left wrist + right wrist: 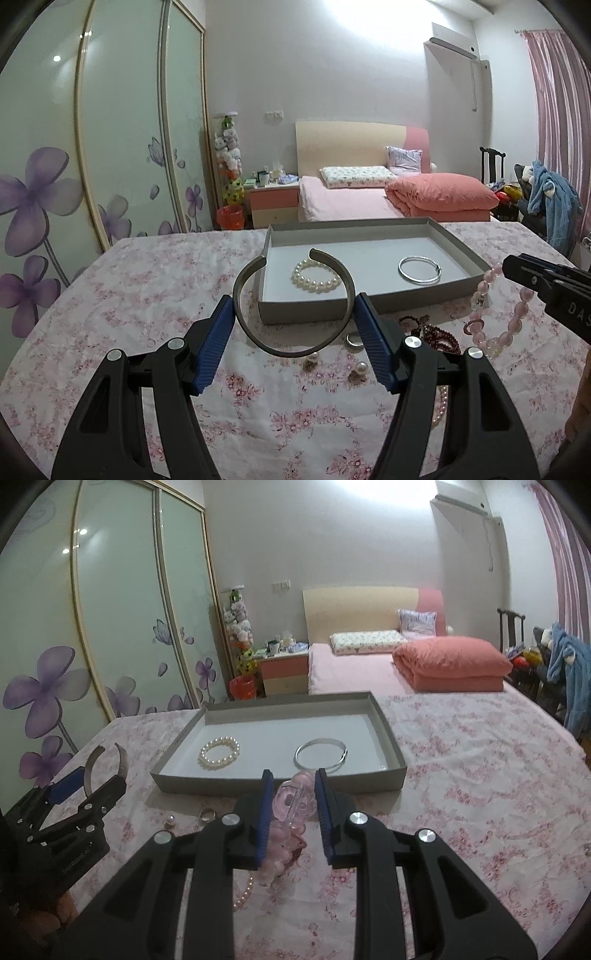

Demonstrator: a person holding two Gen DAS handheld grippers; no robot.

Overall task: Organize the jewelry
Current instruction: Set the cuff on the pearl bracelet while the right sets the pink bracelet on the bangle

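While the left gripper (pixel 293 314) clamps the open cuff (pixel 291 302) by its outer sides, just near of the tray (pixel 369 299), the springy band could squirt out if squeezed or tilted. Inside the tray lie a pearl bracelet (pixel 316 277) and, further right, a silver bangle (pixel 419 269). At the right, the right gripper (pixel 293 805), nearly closed, pinches a pink bead bracelet (pixel 291 801) whose dangling loop could snag the tray's near wall. Rings, pearls and dark beads lie loose on the floral cloth (pixel 147 280); a bed and wardrobe stand beyond.
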